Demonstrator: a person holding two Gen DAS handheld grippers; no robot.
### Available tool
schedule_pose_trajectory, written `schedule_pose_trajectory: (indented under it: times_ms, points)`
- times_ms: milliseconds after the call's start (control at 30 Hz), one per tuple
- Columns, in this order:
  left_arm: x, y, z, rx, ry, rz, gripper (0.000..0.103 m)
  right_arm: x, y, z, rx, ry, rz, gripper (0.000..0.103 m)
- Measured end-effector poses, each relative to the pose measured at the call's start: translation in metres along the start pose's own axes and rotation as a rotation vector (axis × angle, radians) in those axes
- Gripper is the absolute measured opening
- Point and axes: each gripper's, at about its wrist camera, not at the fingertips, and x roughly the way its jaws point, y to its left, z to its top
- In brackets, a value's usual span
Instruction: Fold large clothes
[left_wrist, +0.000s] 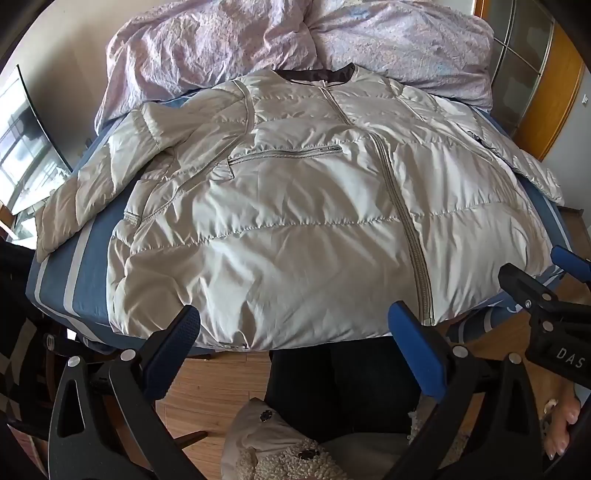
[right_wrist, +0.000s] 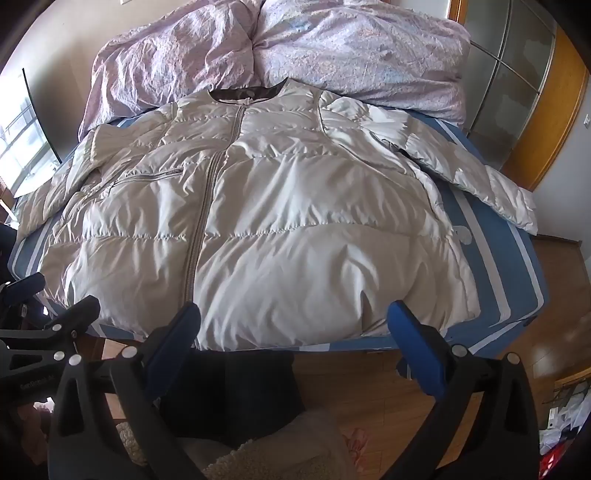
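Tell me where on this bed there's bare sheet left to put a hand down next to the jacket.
Bare blue sheet shows in a strip left of the jacket, between its body and the left sleeve. Another bare strip runs along the bed's right edge, below the right sleeve. The far end is crowded by the pink duvet.

The puffy off-white quilted jacket (left_wrist: 295, 206) covers most of the blue bed sheet with pale stripes (left_wrist: 88, 266), so only the sheet's borders show. The crumpled lilac floral duvet (right_wrist: 295, 48) hides the head of the bed. In the left wrist view, the right gripper (left_wrist: 546, 280) is cut off by the frame's right edge, and the jacket's far sleeve end drops out of sight past the mattress.
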Motion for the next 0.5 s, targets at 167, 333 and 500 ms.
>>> schedule_pose_trajectory:
  times_ms: [167,333,500]
  points:
    - [0.0003,0.0002,0.0002,-0.001,0.001,0.001,0.102,-0.0015,0.0011,0.0002,-0.002,0.0,0.003,0.101]
    - [0.0016,-0.0001,0.0008,0.001,0.001,0.002,0.102,-0.0003,-0.0004,0.0007,0.001,0.003,0.004,0.101]
    - [0.0,0.0,0.0,0.0,-0.001,0.002,0.102,-0.0002,-0.0003,0.0008,-0.001,0.003,0.003,0.101]
